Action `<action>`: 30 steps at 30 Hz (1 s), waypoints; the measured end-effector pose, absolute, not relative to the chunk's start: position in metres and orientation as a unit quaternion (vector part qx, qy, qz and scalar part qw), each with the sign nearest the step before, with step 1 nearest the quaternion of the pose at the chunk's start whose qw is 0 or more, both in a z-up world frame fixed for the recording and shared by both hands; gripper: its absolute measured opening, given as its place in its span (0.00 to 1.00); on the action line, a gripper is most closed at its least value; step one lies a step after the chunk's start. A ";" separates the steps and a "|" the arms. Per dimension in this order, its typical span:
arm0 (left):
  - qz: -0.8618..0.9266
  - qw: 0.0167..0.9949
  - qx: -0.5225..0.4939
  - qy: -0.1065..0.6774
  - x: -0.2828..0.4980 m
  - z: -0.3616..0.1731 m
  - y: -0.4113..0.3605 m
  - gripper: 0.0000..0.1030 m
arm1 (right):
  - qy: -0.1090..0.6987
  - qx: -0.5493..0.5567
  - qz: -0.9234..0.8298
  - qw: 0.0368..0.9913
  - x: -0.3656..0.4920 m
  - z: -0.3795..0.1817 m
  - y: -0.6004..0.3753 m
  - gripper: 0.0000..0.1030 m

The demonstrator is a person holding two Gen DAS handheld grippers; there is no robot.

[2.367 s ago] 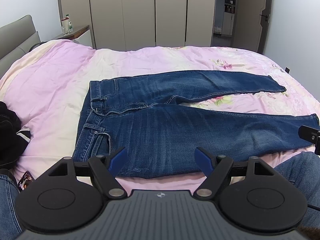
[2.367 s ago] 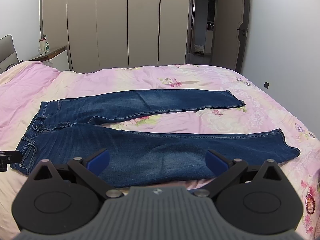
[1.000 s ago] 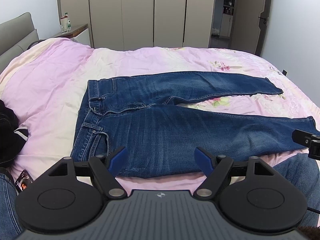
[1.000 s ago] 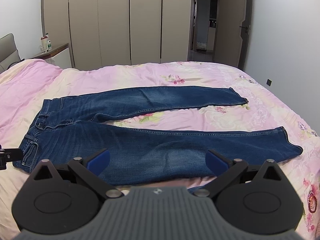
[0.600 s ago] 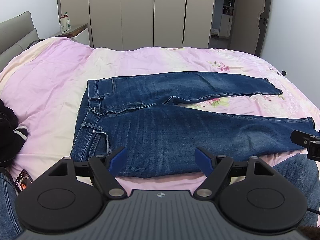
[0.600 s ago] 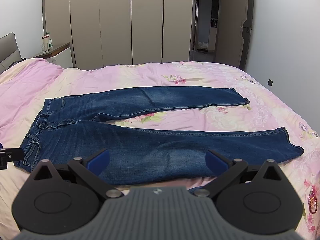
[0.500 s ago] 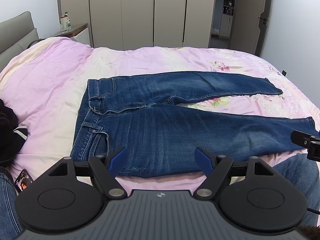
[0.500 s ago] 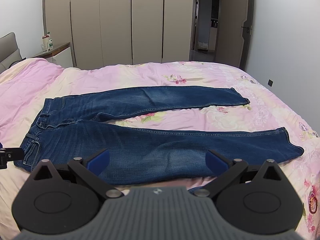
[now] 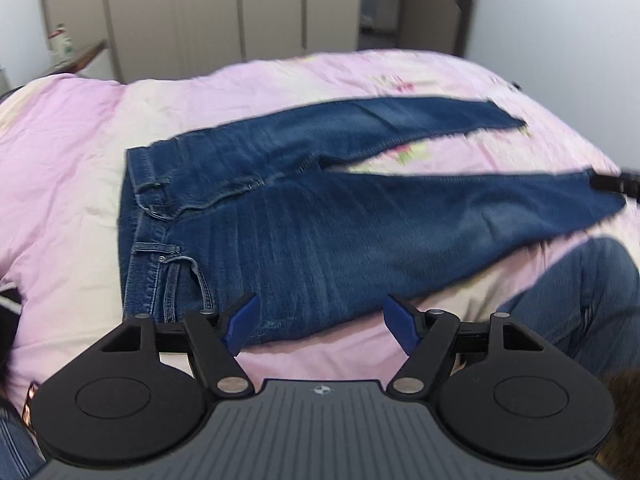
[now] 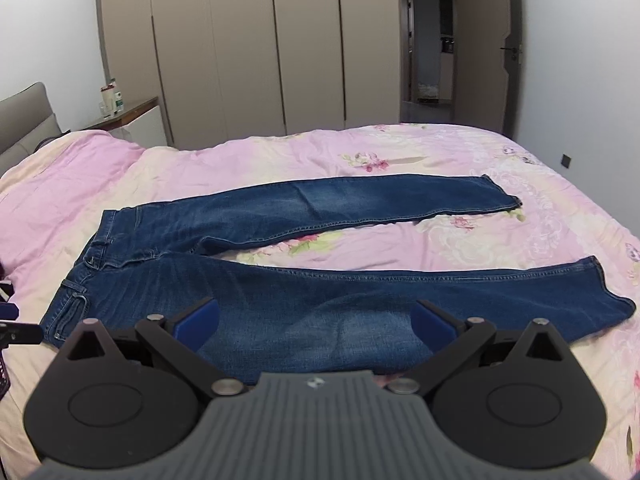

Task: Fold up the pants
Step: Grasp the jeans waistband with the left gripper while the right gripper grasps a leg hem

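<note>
Blue denim fills the left wrist view: the jeans (image 9: 320, 216) lie flat on the pink bed (image 9: 68, 168), unfolded, front up. Their long axis runs across my line of sight, waistband (image 9: 138, 200) toward the bed's left side, hems toward its right. My left gripper (image 9: 320, 316) is spread wide and holds nothing; it hangs over the bed's near edge, with the near leg's lower seam just ahead of its blue pads (image 9: 240, 318). The waistband's near corner sits just left of and beyond the left pad, so this gripper is the nearer one to the waist end. The view is blurred, so fine detail of the pocket is uncertain. At the right edge a dark part of my right gripper (image 9: 616, 184) shows beside the near hem. My own denim-clad knee (image 9: 580, 292) shows at the lower right.

Right wrist view: the same jeans (image 10: 304, 280) spread in a narrow V, far leg (image 10: 360, 200) angling toward the bed's far right, near leg (image 10: 440, 296) running along the near edge to its hem (image 10: 608, 292). My right gripper (image 10: 316, 322) is likewise spread and empty, poised over the near leg's middle. The near hem lies to its right and slightly beyond, closer to this gripper than to the left one.

Judgement: no fold is made yet. The coming move turns on this crosswise lie, the left gripper taking the waist end, the right the hem end.
</note>
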State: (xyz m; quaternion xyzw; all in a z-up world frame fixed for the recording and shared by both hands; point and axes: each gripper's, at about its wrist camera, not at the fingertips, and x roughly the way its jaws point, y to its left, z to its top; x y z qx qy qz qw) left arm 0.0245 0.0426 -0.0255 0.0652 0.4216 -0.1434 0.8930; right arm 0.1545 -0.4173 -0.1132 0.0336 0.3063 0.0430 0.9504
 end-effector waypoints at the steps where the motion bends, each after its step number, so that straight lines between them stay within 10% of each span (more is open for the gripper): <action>1: -0.165 0.887 0.077 0.425 0.028 -0.031 0.045 0.79 | 0.310 0.027 0.043 0.949 0.160 -0.114 -0.423 0.95; 30: -0.185 0.756 0.340 0.528 0.113 -0.178 0.058 0.61 | 0.443 -0.138 -0.063 0.884 0.267 -0.179 -0.639 0.92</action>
